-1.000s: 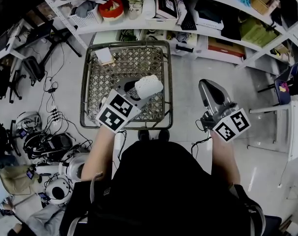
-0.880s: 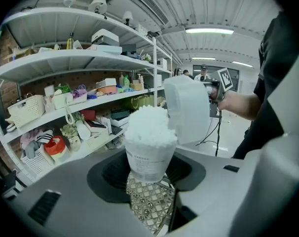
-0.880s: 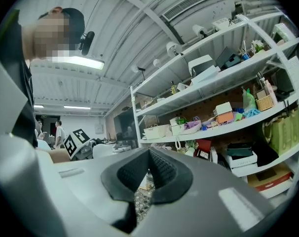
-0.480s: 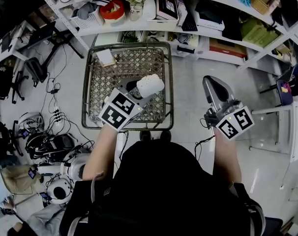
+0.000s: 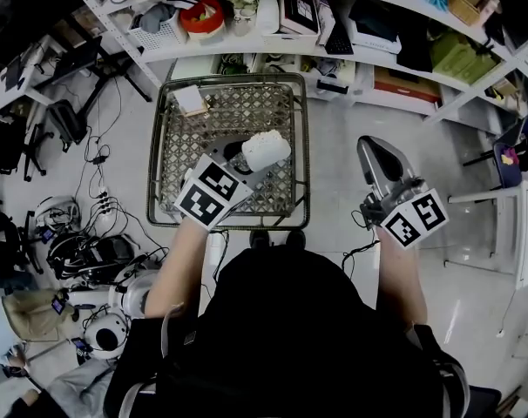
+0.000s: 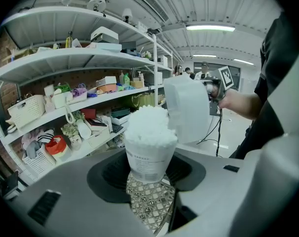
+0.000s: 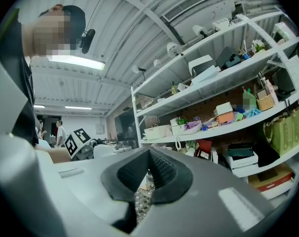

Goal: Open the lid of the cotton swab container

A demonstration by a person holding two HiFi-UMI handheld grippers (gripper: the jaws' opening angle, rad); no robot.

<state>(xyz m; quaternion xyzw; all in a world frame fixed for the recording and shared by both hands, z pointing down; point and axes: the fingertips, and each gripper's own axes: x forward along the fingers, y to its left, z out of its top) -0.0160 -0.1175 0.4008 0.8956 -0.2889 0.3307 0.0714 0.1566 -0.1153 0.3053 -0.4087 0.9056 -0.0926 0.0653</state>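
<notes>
The left tongs [image 5: 245, 158] are clamped on the cotton swab container [image 5: 266, 149], a small round tub of thin clear plastic with a printed paper label. The dark ribbed pads press on its lower sides. The tub tapers a little toward the base and is packed full of swabs [image 6: 148, 125], whose fluffy white tips bulge above the rim. Its lid [image 6: 189, 107], a frosted white plastic flap, stands swung up and open at the tub's right side.

In the head view the tub hangs above the near right part of a metal cart [image 5: 154, 151] with a dark wire rim and a woven lattice floor. The right tongs [image 5: 371, 150] are pressed together with nothing between them. They are held level over the pale floor [image 5: 334, 164], well apart from the cart's right edge. White shelves [image 5: 247, 46] crowded with boxes and baskets run behind.

Compared with a second ago, both tongs have kept their places and the lid was already up.
</notes>
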